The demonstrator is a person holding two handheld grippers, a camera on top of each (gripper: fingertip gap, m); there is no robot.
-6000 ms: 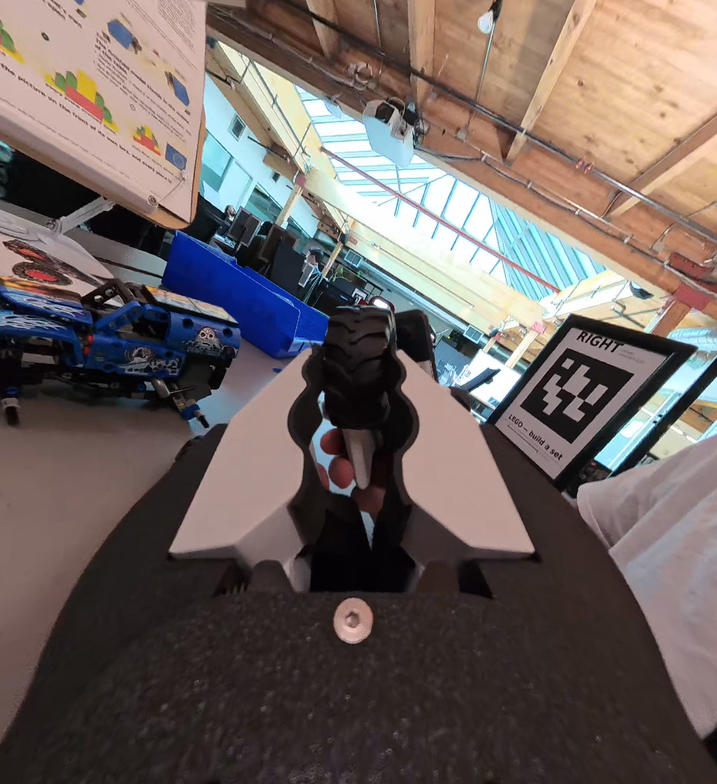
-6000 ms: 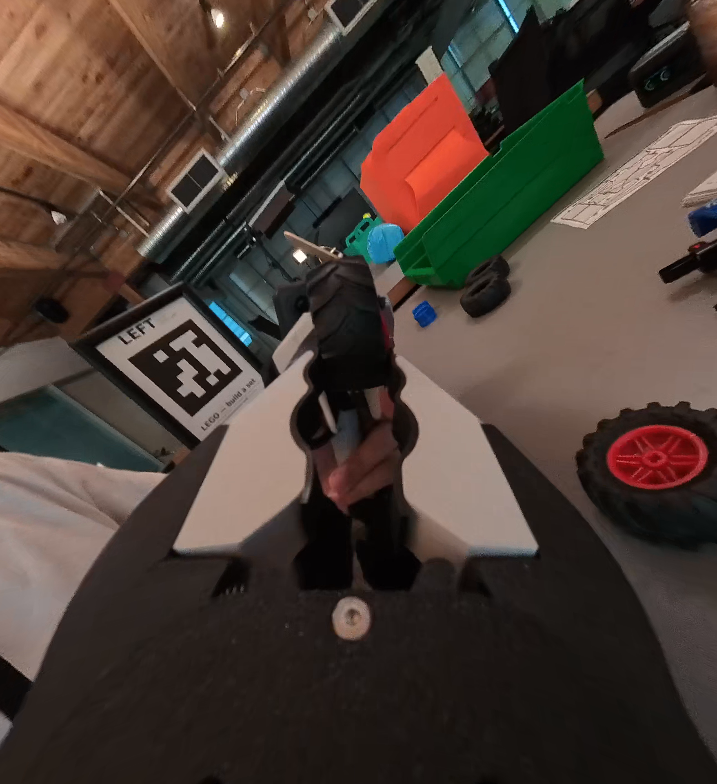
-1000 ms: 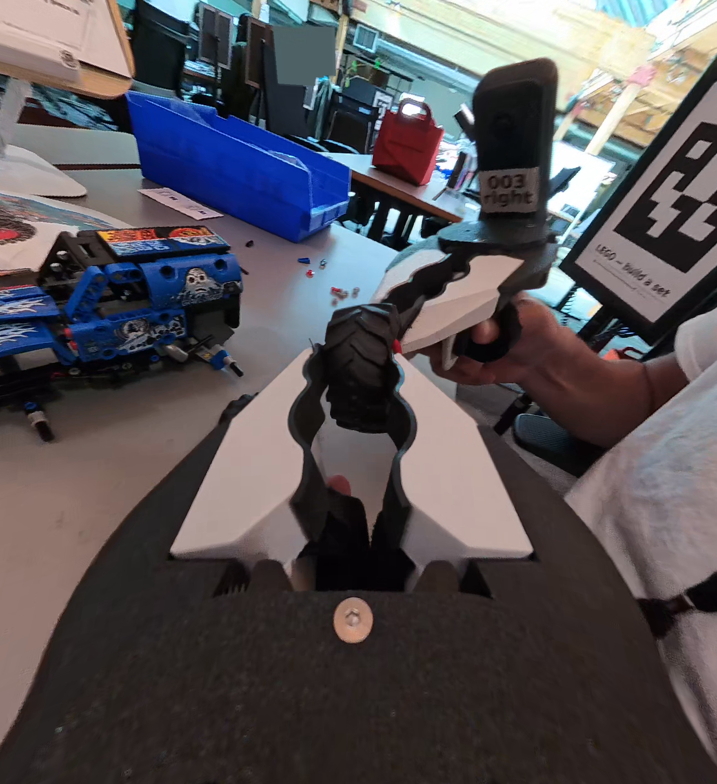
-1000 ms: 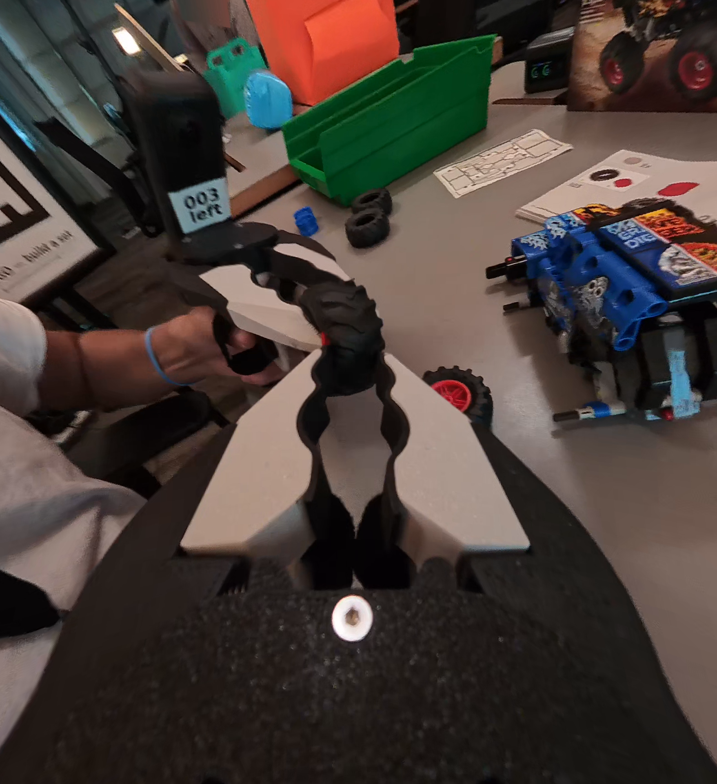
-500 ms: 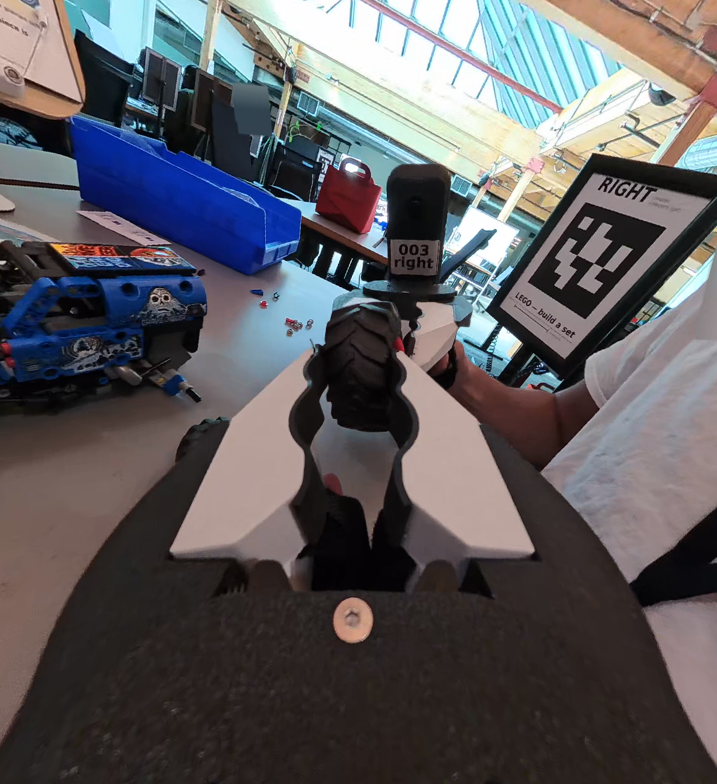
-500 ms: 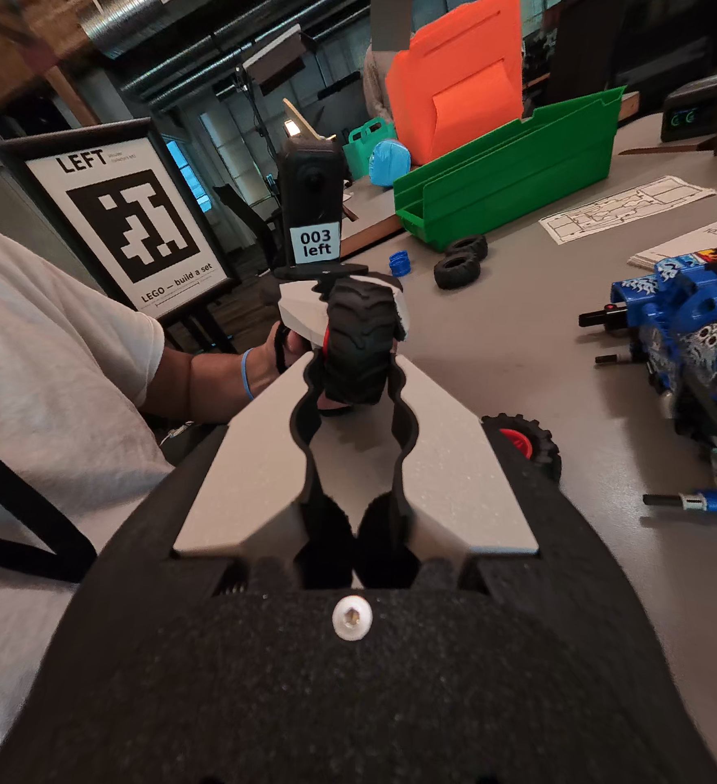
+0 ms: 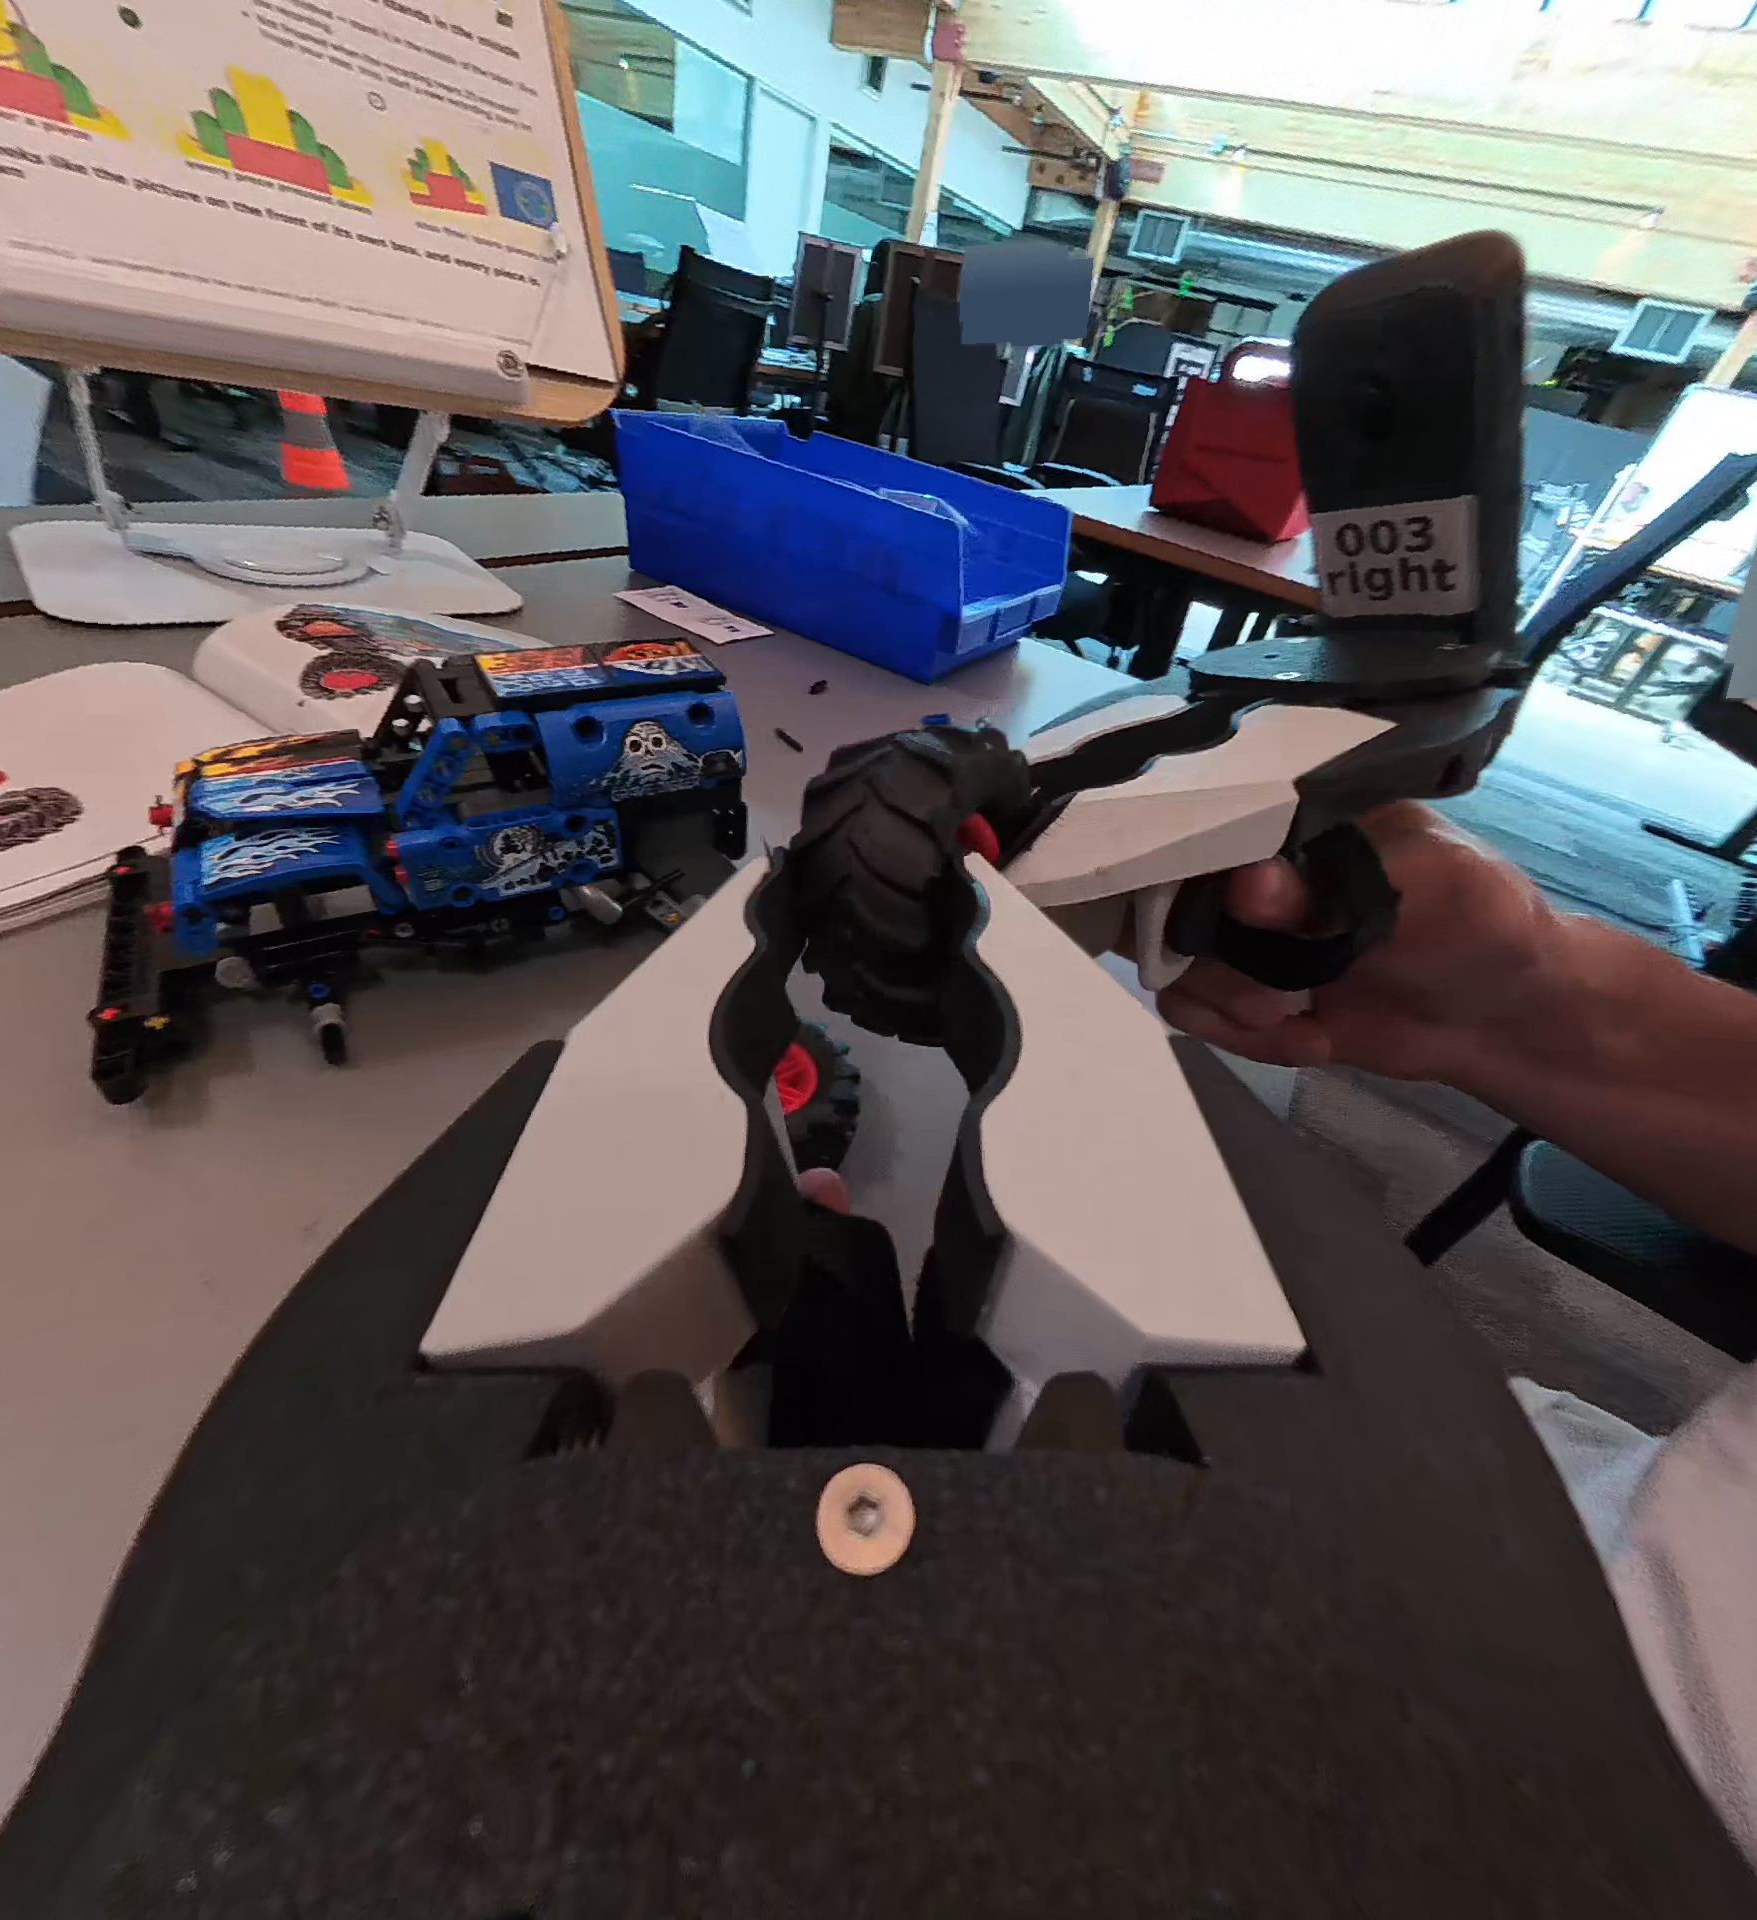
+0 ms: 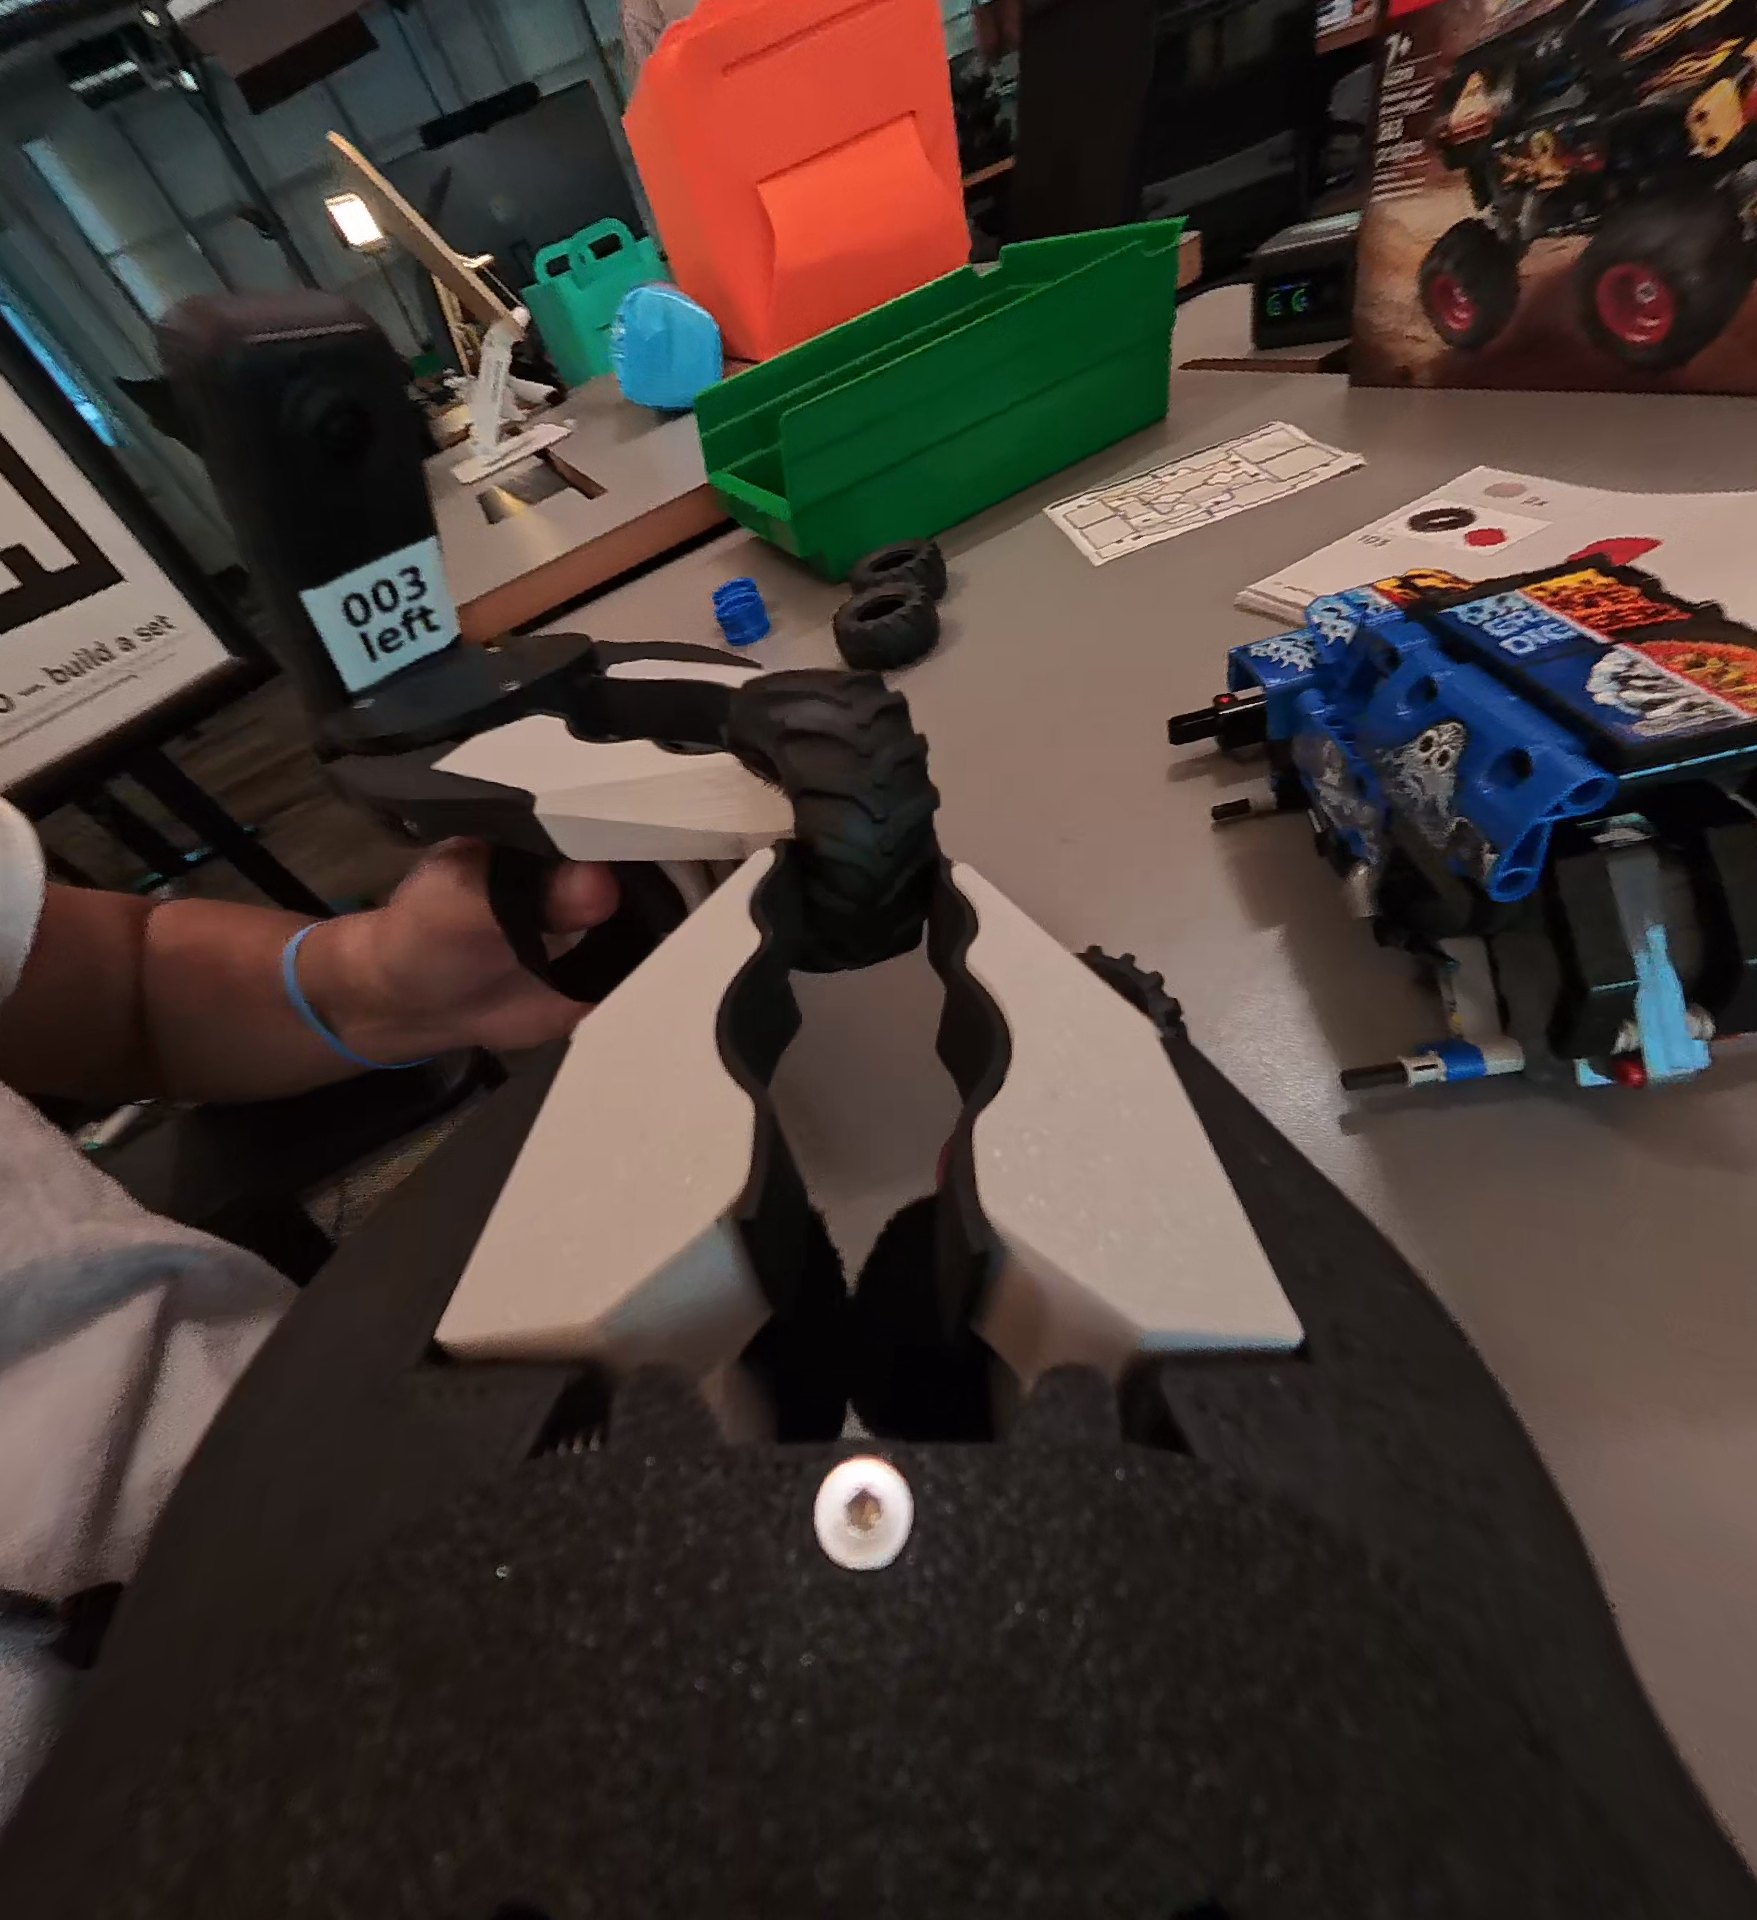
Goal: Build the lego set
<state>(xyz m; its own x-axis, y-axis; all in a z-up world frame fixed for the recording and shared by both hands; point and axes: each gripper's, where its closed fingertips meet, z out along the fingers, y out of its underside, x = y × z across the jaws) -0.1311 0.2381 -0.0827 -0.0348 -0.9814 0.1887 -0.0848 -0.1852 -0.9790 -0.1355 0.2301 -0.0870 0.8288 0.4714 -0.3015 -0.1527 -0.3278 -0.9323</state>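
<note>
Above the grey bench [image 8: 1476, 1299], near its front edge: one black knobbly rubber tyre with a red hub [image 7: 895, 883] [image 8: 853, 821], held clear of the surface by both tools at once. Left gripper [image 7: 869, 925] [image 8: 749, 748]: jaws pinching the tyre across its tread. Right gripper [image 8: 858, 914] [image 7: 1009, 800]: jaws likewise closed on the same tyre, meeting the left tool at roughly a right angle. A hand [image 7: 1373, 935] grips the right tool's black handle; another hand [image 8: 438, 966], with a blue band at the wrist, grips the left tool's. On the bench directly below the held tyre: a second black tyre with red hub [image 7: 817, 1091], lying partly hidden behind the jaws. Further in from the front edge: a blue and black brick-built truck body with flame and skull decals [image 7: 438, 810] [image 8: 1528, 790], wheelless, its bare axle pins sticking out, resting beside an open instruction booklet [image 7: 43, 790]. Toward the back edge: a blue plastic bin [image 7: 832, 540], a green plastic bin [image 8: 947, 405], two small black tyres [image 8: 889, 603] just in front of the green bin, and a small blue ribbed part [image 8: 742, 611] beside them.
</note>
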